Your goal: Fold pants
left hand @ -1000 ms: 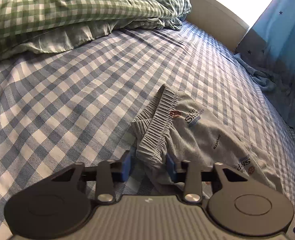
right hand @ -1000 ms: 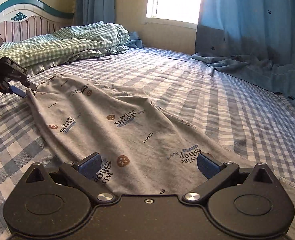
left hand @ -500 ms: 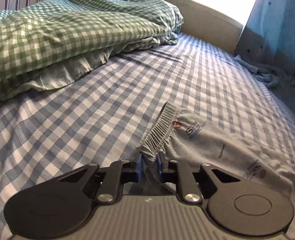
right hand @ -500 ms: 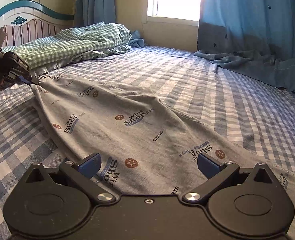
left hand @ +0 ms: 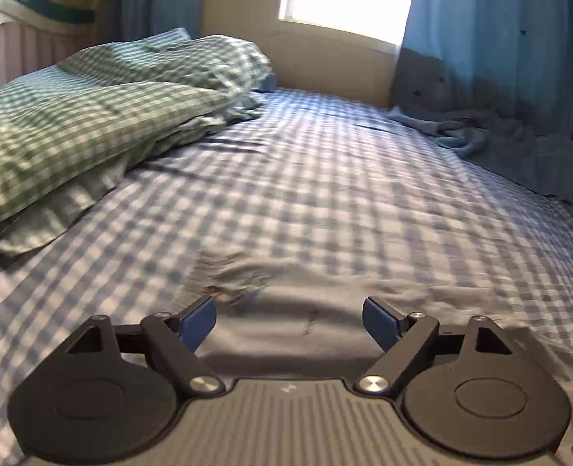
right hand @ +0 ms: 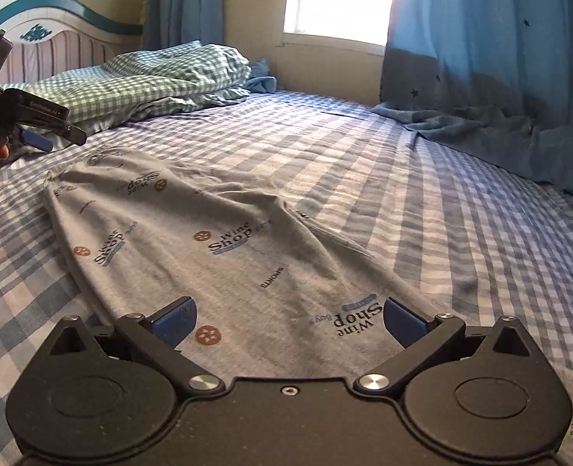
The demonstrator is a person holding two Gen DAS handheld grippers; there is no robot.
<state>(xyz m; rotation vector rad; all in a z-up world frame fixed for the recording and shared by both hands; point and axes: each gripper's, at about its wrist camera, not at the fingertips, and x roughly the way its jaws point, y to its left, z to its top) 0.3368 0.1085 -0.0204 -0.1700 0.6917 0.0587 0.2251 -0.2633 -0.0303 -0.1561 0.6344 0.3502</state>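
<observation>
Released a moment ago, the pants lie flat just short of the green pillow; left gripper is opening, empty. Right gripper hovers spread. Folding can start.

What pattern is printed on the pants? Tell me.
Grey pants with dark "Wine Shop" lettering and small brown round motifs, clearest in the right wrist view.

1. We see grey pants printed with dark "Wine Shop" lettering and brown round motifs.
2. The bed wears a blue-and-white checked sheet.
3. The pillow is green-and-white gingham.
4. The curtain is blue with small dark stars.
5. We note a white headboard trimmed in teal.
6. Both grippers are black with blue pads.
</observation>
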